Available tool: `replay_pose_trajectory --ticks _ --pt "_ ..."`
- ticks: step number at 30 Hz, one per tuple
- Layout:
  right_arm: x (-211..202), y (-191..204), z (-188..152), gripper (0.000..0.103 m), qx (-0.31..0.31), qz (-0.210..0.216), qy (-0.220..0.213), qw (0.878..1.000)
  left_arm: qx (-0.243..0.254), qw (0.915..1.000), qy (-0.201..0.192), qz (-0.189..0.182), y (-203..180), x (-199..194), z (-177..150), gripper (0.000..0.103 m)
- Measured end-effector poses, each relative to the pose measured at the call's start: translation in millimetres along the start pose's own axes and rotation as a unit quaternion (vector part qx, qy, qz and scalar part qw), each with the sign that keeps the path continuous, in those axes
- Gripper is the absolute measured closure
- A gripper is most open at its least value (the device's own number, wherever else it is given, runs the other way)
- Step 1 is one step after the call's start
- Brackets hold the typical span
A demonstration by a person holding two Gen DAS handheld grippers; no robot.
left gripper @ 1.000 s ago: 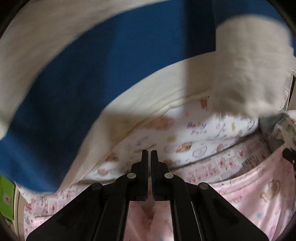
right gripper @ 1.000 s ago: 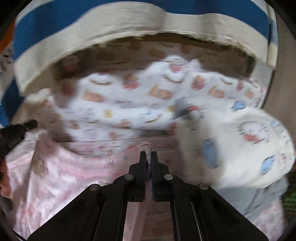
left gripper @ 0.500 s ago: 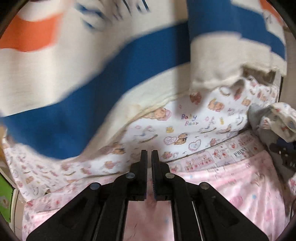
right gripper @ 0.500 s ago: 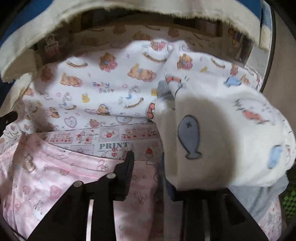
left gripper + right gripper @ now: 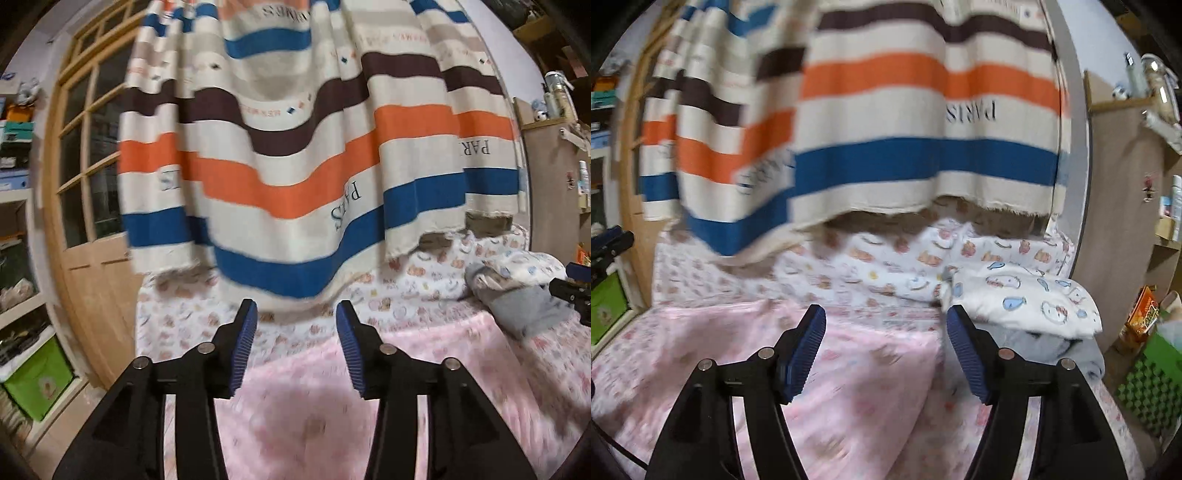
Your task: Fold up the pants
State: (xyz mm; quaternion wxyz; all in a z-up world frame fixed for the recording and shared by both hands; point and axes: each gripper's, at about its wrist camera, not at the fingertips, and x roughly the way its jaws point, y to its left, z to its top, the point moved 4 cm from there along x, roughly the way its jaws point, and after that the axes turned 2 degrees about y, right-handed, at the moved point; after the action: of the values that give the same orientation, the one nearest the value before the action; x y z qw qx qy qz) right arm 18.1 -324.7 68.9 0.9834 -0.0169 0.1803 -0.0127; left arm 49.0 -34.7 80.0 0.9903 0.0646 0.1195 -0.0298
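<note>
Lying flat, pink pants point(image 5: 857, 373) running away from camera, orientation blurred

Pink printed pants point(image 5: 849, 369), white bear-print sheet point(image 5: 886, 266), orange-blue-brown striped curtain point(image 5: 295, 166).

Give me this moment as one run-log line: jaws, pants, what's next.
left gripper: jaws just opened, empty | right gripper: jaws just opened, empty | pink pants: released, lying on bed | next: probably regrasp for another fold
</note>
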Motion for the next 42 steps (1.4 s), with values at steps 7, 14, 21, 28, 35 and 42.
replay_pose_trajectory --ticks 7,14,21,28,35,42 --pt "-77 24 -96 0.018 0.035 -0.039 -0.015 0.999 0.011 0.9997 0.019 -0.007 15 -83 -85 0.044" --pt "-82 35 -153 0.018 0.021 -0.051 0.021 0.998 0.004 0.9975 0.065 -0.026 -5 -94 -149 0.04" --pt "-73 59 -168 0.019 -0.012 -0.007 0.038 0.999 -0.029 0.9907 0.126 -0.042 -17 -73 -182 0.04" --pt "-56 67 -181 0.023 -0.012 0.006 0.064 0.998 -0.022 0.9894 0.144 0.009 -16 -60 -190 0.041" --pt "-44 70 -187 0.04 0.006 0.023 0.085 0.996 -0.034 0.9844 0.171 0.021 -11 -46 -192 0.05" --pt "-32 75 -194 0.062 -0.016 -0.005 0.103 0.995 -0.027 0.9859 0.161 0.038 -17 -39 -191 0.05"
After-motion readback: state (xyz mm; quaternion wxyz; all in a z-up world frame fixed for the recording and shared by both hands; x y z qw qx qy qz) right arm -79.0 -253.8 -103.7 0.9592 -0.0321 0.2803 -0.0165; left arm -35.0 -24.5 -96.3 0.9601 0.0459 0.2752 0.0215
